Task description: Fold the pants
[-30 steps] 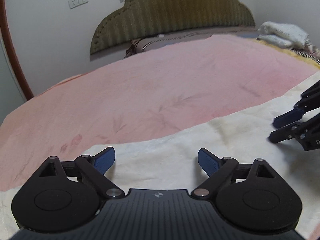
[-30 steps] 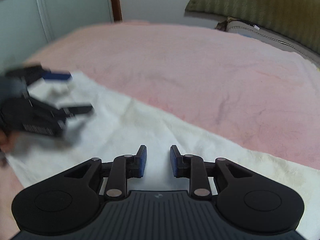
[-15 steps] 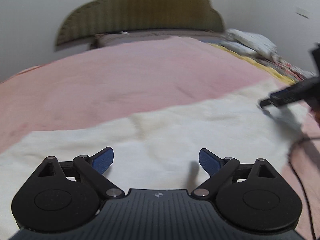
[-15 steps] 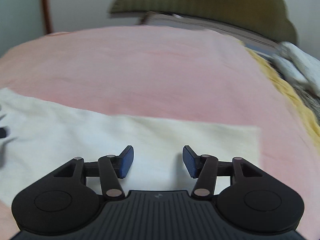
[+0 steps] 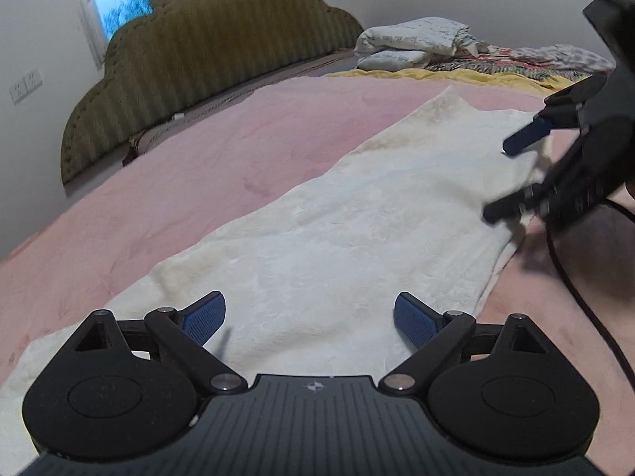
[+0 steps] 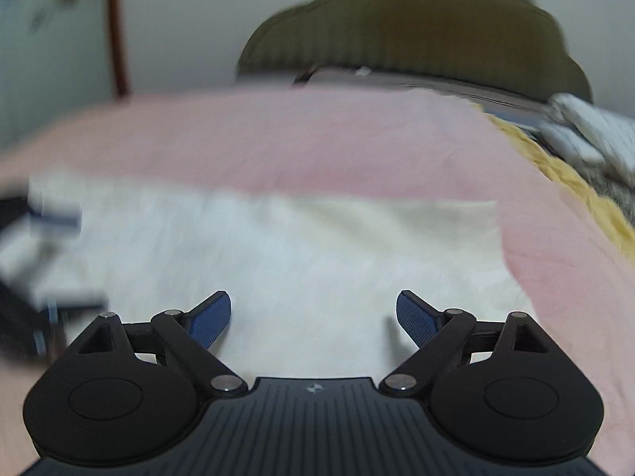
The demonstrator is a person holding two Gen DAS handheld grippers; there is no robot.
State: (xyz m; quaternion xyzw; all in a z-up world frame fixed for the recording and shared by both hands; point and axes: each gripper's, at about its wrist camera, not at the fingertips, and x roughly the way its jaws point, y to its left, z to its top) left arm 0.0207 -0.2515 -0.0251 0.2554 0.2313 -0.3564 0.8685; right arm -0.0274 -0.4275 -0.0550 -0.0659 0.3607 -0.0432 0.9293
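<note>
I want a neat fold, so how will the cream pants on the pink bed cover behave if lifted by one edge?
The cream pants look floppy: they lie flat and follow the pink bed cover. Their fuzzy surface suggests that they would drag, not slide. A lifted edge would probably sag, so gripping with both would help.

free: pink blanket (image 5: 206, 182) | blocked: folded bedding (image 5: 412, 45) (far corner)

The pants (image 5: 357, 218) lie flat on the blanket (image 5: 198, 182), under the left gripper (image 5: 309, 317); the right gripper (image 5: 512, 174) ahead-right (headboard (image 5: 198, 59) behind).
</note>
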